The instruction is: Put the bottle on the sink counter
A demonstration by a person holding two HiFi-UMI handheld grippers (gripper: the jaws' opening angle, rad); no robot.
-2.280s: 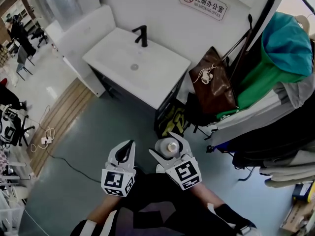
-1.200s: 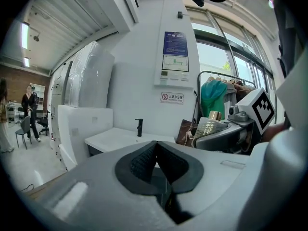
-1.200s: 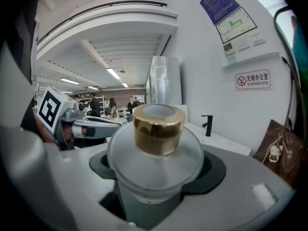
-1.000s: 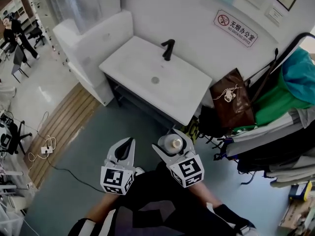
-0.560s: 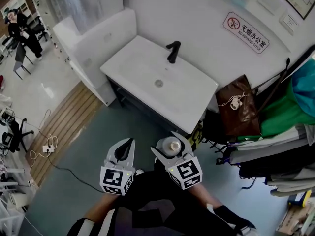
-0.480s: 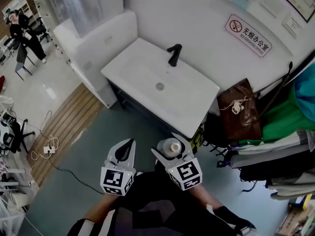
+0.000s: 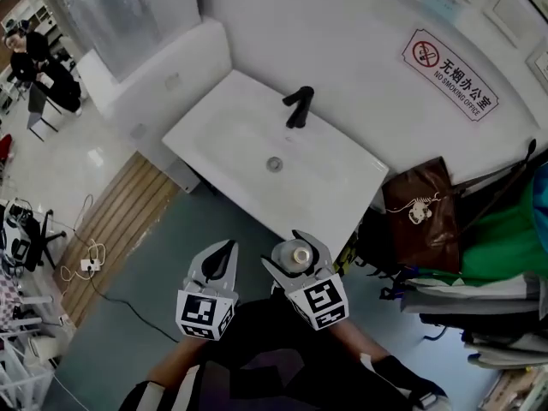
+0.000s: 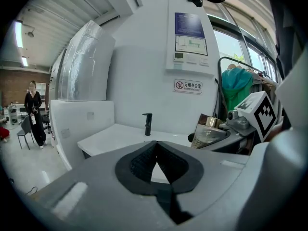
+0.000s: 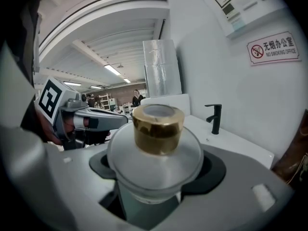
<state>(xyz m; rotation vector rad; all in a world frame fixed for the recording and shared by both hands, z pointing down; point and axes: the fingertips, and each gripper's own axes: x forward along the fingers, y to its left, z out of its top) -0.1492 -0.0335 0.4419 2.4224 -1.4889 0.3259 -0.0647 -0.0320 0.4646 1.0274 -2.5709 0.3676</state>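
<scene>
Far left, a person in dark clothes (image 7: 41,51) stands well off on glossy pale tile. A strip of wooden slats (image 7: 110,229) borders the matte grey-green floor (image 7: 145,315), and a thin dark cable (image 7: 128,291) trails over it. Left gripper (image 7: 226,251): pale grey moulded shell with a marker cube at the back. Its ribbed black pads meet at the tips, leaving only a small triangular gap behind them, and there is nothing between them. Beyond it is the sink counter (image 7: 338,191), a smooth white rectangular slab with a shallow basin, a round metal drain (image 7: 274,163) and a slim matte-black faucet (image 7: 297,108) with a squared spout. The slab sits on a dark cabinet against a white wall. Right gripper (image 7: 284,250): its jaws are spread wide and its dark pads are pressed on the sides of the bottle (image 7: 296,253), which it holds upright. The bottle has a frosted, translucent, round-shouldered body and a short cylindrical gold cap with a pale top. It hangs over the floor just short of the counter's near edge, not touching it. To the right, a glossy brown bag (image 7: 419,208) with a pale motif hangs beside the counter. On the wall above it is a rectangular white no-smoking sign (image 7: 451,74) with red print. At far right is soft green fabric (image 7: 505,238).
</scene>
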